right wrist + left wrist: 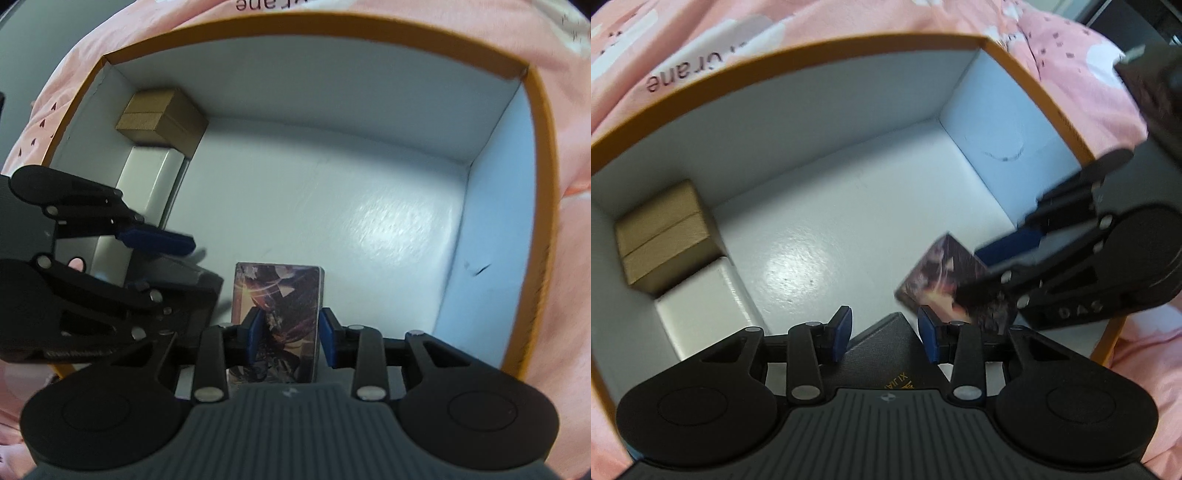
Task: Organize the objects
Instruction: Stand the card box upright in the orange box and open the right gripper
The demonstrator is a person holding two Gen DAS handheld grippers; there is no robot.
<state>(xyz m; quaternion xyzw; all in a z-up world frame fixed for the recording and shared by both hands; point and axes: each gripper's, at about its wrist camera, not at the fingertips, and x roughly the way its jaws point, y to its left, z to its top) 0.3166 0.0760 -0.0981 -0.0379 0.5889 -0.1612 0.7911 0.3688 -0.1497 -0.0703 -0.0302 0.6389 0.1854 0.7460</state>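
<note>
Right gripper is clamped on the card pack at lower centre, just above the storage box floor. Judged light, stiff and glossy, so side-edge pinching suits it. Left gripper stands apart around a dark grey box, pads not touching.

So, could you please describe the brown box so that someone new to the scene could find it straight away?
Look inside the large orange-rimmed box with the white interior, resting on pink bedding. In one far corner sits the brown cardboard box, touching a white box beside it. It is the only plain tan item; the card pack is dark and illustrated.
</note>
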